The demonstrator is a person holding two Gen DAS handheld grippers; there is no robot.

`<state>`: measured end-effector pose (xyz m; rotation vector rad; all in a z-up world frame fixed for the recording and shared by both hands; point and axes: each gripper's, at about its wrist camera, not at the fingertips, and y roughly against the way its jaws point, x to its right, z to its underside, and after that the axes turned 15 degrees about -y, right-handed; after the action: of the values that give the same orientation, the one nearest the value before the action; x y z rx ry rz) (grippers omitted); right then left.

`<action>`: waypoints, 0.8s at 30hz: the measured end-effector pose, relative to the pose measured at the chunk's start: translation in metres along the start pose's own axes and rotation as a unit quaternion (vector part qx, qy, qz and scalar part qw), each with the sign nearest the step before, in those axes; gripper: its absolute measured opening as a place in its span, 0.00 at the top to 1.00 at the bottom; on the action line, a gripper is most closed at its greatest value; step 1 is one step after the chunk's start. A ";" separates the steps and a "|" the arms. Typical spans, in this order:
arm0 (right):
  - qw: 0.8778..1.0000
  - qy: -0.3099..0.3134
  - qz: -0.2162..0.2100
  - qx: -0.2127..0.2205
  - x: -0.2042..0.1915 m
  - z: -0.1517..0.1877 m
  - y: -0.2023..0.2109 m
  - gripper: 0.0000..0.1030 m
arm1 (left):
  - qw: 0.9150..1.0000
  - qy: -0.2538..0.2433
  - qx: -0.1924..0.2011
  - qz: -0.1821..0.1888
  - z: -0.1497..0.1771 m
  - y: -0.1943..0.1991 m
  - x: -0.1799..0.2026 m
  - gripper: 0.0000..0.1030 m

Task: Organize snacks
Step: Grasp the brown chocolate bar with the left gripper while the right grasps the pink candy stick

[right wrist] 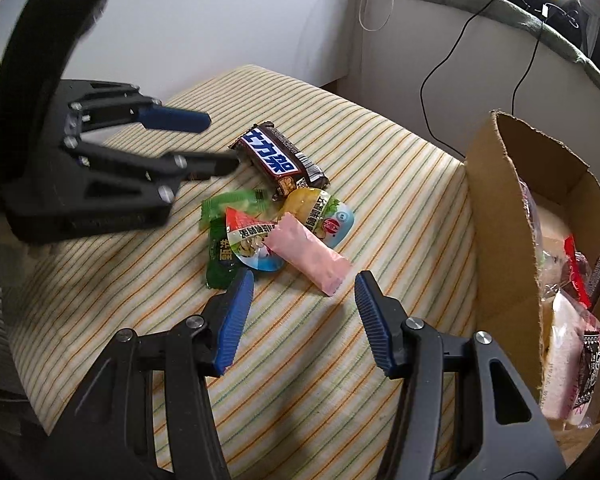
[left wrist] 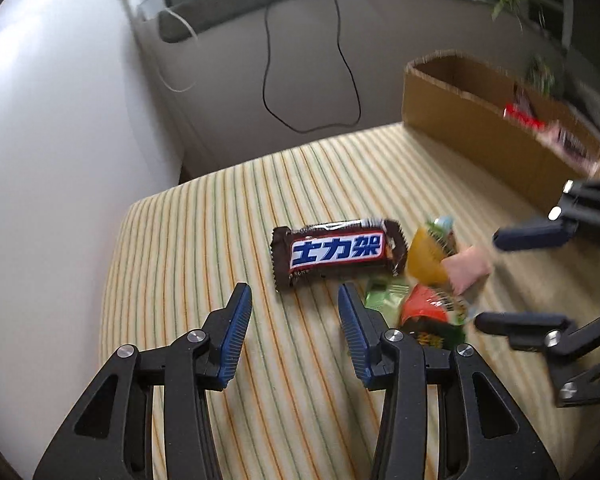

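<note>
A brown Snickers bar (left wrist: 336, 252) lies on the striped cushion (left wrist: 204, 240), just beyond my open, empty left gripper (left wrist: 296, 300). To its right is a small pile: a pink wrapped bar (right wrist: 308, 258), a yellow jelly cup (right wrist: 318, 210), a red jelly cup (right wrist: 252, 240) and green packets (right wrist: 220, 256). My right gripper (right wrist: 305, 286) is open and empty, just short of the pink bar. The left gripper also shows in the right wrist view (right wrist: 216, 144), with one fingertip by the Snickers bar (right wrist: 280, 158). The right gripper shows in the left wrist view (left wrist: 488, 280).
A cardboard box (right wrist: 496, 216) stands on the cushion's right side and holds several snacks (right wrist: 572, 312). It also shows in the left wrist view (left wrist: 480, 120). A white wall and a ledge with hanging black cables (left wrist: 268, 60) lie behind the cushion.
</note>
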<state>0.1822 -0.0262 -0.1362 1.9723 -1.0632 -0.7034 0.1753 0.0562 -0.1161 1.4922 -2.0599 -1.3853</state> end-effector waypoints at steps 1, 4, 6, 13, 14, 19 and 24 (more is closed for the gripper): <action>1.000 -0.001 0.001 0.000 0.000 -0.001 -0.001 0.46 | 1.000 -0.009 -0.001 -0.001 -0.002 -0.002 0.002 0.58; 1.000 -0.007 0.000 0.000 0.002 -0.001 -0.001 0.46 | 0.999 -0.036 0.004 -0.007 -0.013 -0.003 0.006 0.58; 1.000 -0.011 -0.001 -0.001 0.004 -0.002 -0.002 0.46 | 0.998 -0.056 0.004 -0.008 -0.021 -0.006 0.010 0.57; 1.000 -0.017 -0.008 -0.003 0.008 -0.003 -0.003 0.46 | 0.993 -0.117 0.000 0.008 -0.041 -0.020 0.018 0.53; 1.000 -0.018 -0.009 -0.003 0.008 -0.004 -0.003 0.46 | 0.993 -0.114 -0.001 0.015 -0.043 -0.022 0.016 0.53; 0.999 -0.030 -0.016 -0.003 0.013 -0.006 -0.004 0.46 | 0.996 -0.073 -0.002 0.051 -0.046 -0.035 0.002 0.53; 1.000 -0.026 -0.016 -0.008 0.013 -0.006 -0.006 0.46 | 0.996 -0.023 0.008 0.084 -0.040 -0.037 -0.011 0.63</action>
<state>0.1959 -0.0334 -0.1398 1.9716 -1.0560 -0.7813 0.2288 0.0425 -0.1219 1.2698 -2.1725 -1.3546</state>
